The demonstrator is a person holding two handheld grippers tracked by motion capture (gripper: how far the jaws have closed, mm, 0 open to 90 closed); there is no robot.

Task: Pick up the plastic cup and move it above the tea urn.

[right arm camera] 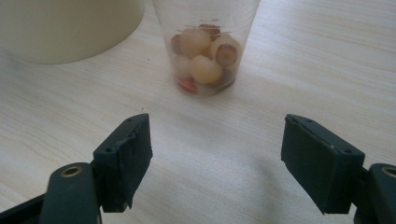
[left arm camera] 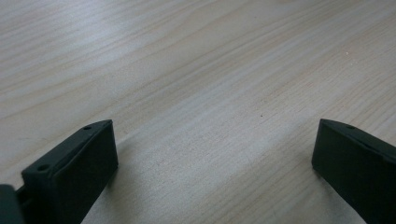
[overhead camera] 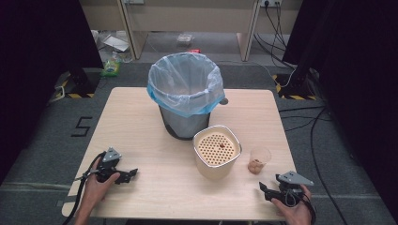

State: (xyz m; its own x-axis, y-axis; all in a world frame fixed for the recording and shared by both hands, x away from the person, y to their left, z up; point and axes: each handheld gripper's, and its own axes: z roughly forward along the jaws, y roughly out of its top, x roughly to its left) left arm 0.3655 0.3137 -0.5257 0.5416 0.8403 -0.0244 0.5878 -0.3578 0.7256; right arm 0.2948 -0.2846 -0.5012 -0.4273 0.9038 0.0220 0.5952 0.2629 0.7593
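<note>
A clear plastic cup (overhead camera: pixel 259 159) with pale round food pieces in its bottom stands on the wooden table (overhead camera: pixel 141 117), right of a cream container (overhead camera: pixel 217 151) topped by a perforated strainer insert. In the right gripper view the cup (right arm camera: pixel 205 42) is just ahead of my right gripper (right arm camera: pixel 215 140), whose jaws stand wide apart with bare table between them. That right gripper (overhead camera: pixel 264 190) rests near the table's front right edge. My left gripper (overhead camera: pixel 131 174) lies at the front left, open, with only wood grain between its jaws (left arm camera: pixel 212 149). A grey bin lined with a blue-white bag (overhead camera: pixel 186 91) stands behind the container.
The cream container's wall (right arm camera: pixel 70 28) rises left of the cup in the right gripper view. Beyond the table lie a grey floor, cables (overhead camera: pixel 305 117) at the right, and a wooden desk frame (overhead camera: pixel 187 18) at the back.
</note>
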